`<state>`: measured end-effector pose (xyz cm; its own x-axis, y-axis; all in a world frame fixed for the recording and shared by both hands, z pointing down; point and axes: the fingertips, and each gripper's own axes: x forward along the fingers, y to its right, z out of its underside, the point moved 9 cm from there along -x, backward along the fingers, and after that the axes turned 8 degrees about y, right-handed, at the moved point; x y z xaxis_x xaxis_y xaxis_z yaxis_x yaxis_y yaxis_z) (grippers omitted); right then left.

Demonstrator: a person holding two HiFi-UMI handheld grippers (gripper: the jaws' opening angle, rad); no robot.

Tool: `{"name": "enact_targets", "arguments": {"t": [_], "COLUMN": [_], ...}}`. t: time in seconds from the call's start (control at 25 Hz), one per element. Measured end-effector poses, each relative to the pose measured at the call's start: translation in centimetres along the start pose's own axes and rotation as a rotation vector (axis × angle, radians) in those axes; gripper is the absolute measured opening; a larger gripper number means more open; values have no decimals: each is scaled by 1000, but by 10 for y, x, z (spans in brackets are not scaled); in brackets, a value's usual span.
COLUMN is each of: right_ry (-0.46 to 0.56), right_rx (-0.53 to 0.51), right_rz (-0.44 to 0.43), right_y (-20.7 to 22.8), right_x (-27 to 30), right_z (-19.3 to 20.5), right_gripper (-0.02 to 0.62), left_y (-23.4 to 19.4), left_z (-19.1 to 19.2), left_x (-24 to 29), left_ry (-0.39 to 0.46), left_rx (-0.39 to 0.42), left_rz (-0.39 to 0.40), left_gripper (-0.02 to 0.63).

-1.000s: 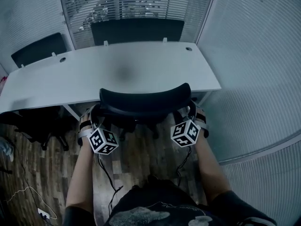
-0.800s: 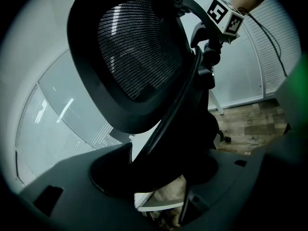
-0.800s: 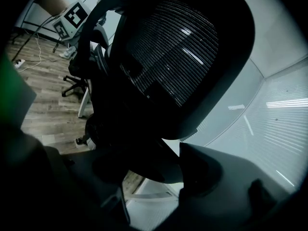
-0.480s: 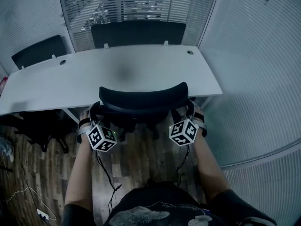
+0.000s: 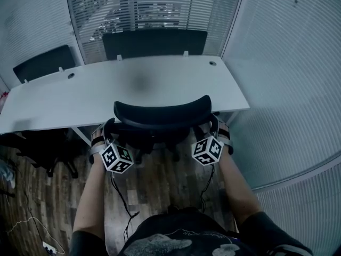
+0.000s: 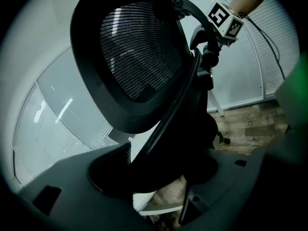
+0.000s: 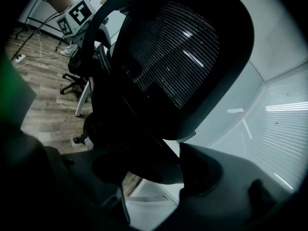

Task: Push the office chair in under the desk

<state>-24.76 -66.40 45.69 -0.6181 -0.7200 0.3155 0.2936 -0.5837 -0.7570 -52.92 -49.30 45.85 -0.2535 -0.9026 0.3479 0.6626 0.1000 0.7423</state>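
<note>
Evidently clenched on office chair (image 5: 160, 116), left gripper (image 6: 161, 173) at nine o'clock, right gripper (image 7: 144, 170) at three; might swivel into tabletop (image 5: 80, 95) edge if shoved unevenly.

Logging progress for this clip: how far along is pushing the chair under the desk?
Done: the office chair faces the desk, its backrest close to the near edge. In hand: the left gripper and right gripper each have jaws closed on the chair's dark frame. Left: the seat is hidden, so a final push may remain.
</note>
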Motion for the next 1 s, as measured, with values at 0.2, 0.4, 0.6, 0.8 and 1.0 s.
{"name": "enact_targets", "arguments": {"t": [0.2, 0.4, 0.6, 0.8, 1.0], "right_ry": [9, 43, 91, 137, 161], "right_rx": [12, 69, 178, 309, 456], "right_rz": [41, 105, 137, 145, 134], "right_y": [1, 3, 6, -4, -20], "right_x": [-11, -33, -64, -103, -153], "right_z": [1, -9, -35, -60, -80], "right_gripper": [301, 301, 301, 301, 237], "left_y": [0, -3, -11, -10, -5], "left_z": [0, -1, -7, -13, -24], "left_x": [-4, -26, -65, -105, -139], "left_ry": [7, 34, 114, 201, 308], "left_rx": [49, -16, -206, -294, -294], "left_rz": [-11, -25, -69, -60, -120], "left_gripper": [293, 298, 296, 264, 90]}}
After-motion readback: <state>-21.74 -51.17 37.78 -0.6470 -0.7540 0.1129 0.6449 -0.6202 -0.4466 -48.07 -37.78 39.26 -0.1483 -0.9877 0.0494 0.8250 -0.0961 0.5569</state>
